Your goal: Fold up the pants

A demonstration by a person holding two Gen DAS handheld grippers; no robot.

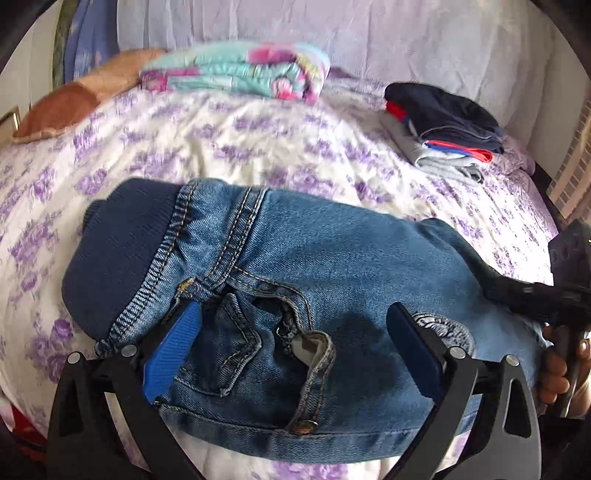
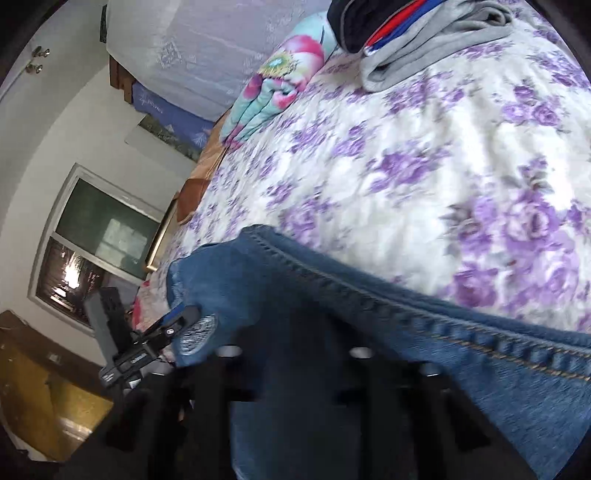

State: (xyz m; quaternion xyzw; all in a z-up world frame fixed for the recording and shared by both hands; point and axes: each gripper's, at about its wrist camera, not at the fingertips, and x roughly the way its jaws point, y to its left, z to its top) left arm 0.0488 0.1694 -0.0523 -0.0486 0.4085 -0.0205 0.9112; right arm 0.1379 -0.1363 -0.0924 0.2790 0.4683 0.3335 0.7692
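Jeans on floral bedspread; left tongs agape, right tongs clamped shut

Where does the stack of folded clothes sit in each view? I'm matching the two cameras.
Left wrist view: folded clothes stack at upper right, on the floral bedspread.
Right wrist view: the stack at the top edge, right of centre.
Shared landmark: the colourful folded blanket.

No legible text, labels, brands, numbers or signs in either view. Pale script on blue hanging cloth: too blurred to read. Markings on black gripper body: too small to read.
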